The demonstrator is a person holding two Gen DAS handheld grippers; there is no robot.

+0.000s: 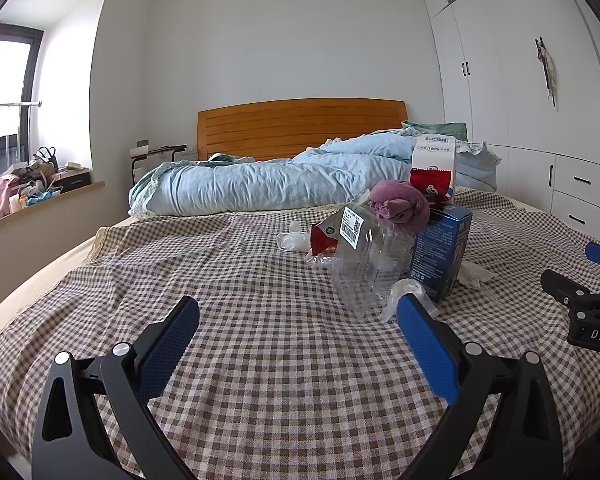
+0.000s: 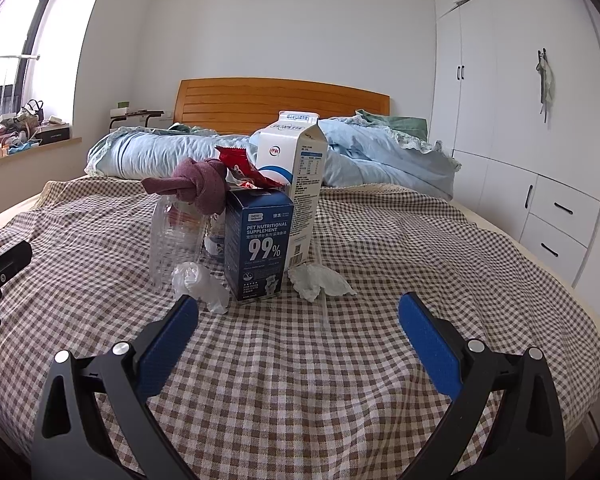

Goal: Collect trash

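Observation:
A heap of trash sits on the checked bedspread (image 2: 300,360): a white milk carton (image 2: 296,168), a blue supplement box (image 2: 258,240), a clear plastic container (image 2: 176,236) with a knotted purple cloth (image 2: 204,186) on top, a red wrapper (image 2: 240,166), and crumpled white tissues (image 2: 200,282) (image 2: 320,282). My right gripper (image 2: 298,312) is open, just short of the heap, with nothing in it. In the left wrist view the heap lies ahead to the right: the clear container (image 1: 364,264), blue box (image 1: 440,252), carton (image 1: 434,160). My left gripper (image 1: 298,312) is open with nothing between its fingers.
A rumpled light-blue duvet (image 1: 268,184) lies across the bed's far half before a wooden headboard (image 1: 300,124). White wardrobes (image 2: 520,100) line the right wall. A cluttered window ledge (image 1: 32,188) runs along the left. The right gripper's body (image 1: 584,304) shows at the left view's right edge.

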